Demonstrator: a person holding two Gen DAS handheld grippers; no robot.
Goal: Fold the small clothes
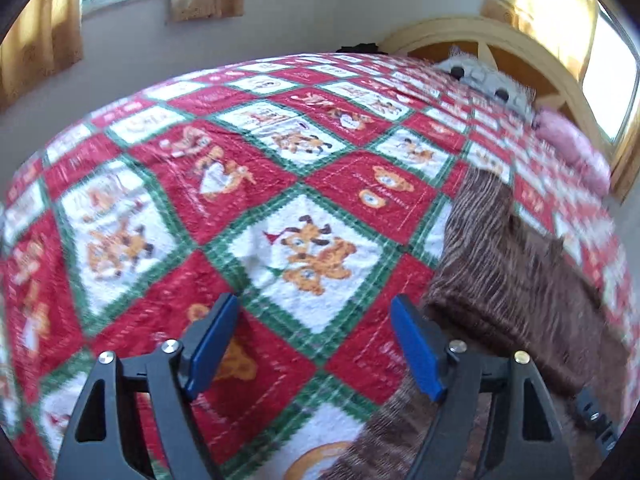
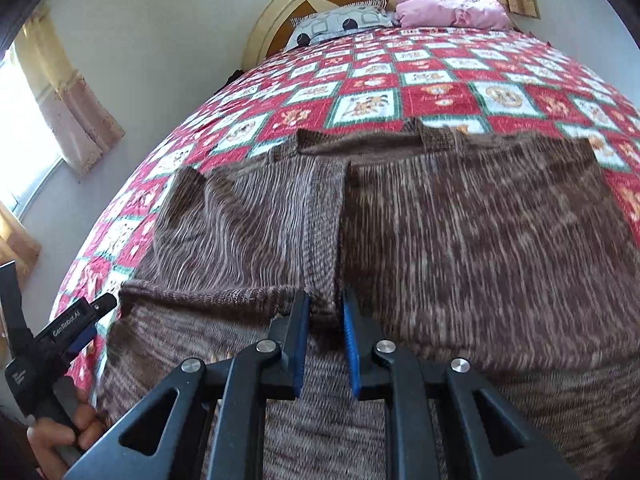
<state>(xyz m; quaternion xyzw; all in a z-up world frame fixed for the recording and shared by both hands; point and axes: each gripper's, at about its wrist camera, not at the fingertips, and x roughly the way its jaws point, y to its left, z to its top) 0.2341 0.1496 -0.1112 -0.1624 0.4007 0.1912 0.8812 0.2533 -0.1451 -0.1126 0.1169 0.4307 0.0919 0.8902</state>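
A brown knitted cardigan (image 2: pixel 460 248) lies spread flat on the bed, its front opening running up the middle of the right wrist view. My right gripper (image 2: pixel 325 304) sits at the near hem, its blue pads pinched narrow on the knit by that opening. The left gripper (image 1: pixel 316 304) hovers open over the bare quilt with nothing between its fingers. The cardigan's left edge (image 1: pixel 500 272) lies just beside its right finger. In the right wrist view the left gripper (image 2: pixel 96 320) shows at the lower left, held by a hand (image 2: pixel 60 428), close to the garment's near left corner.
A red, white and green patchwork quilt (image 1: pixel 280 184) covers the whole bed. A grey patterned pillow (image 2: pixel 340 22) and a pink pillow (image 2: pixel 452 10) rest against the cream headboard (image 2: pixel 272 20). Curtained windows (image 2: pixel 24 120) and a pale wall stand left of the bed.
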